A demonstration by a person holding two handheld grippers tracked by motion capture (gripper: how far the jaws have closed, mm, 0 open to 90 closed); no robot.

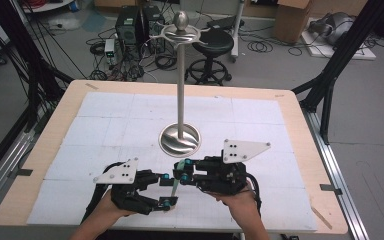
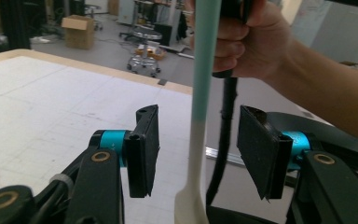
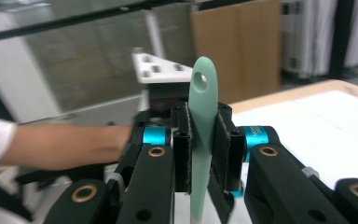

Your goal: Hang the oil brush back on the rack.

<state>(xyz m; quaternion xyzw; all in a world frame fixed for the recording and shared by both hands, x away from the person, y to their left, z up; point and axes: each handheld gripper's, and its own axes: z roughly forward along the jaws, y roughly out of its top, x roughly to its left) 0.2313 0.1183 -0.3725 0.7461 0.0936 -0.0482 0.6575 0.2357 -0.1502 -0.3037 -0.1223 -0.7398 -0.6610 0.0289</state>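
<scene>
Done: right gripper (image 3: 201, 154) clamps the pale green long-handled silicone utensil (image 3: 200, 135), near table edge | left gripper (image 2: 196, 154) jaws apart, not touching it: handover made | Left: hang its holed end on the tall silver hook stand (image 1: 180, 85), farther off.

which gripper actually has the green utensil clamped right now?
The right gripper: its pads press both sides of the green utensil. The left gripper has the handle between its pads, with gaps either side.

High view over table (image 1: 300, 150), claw views close (sharing spatula (image 2: 200, 93))
</scene>
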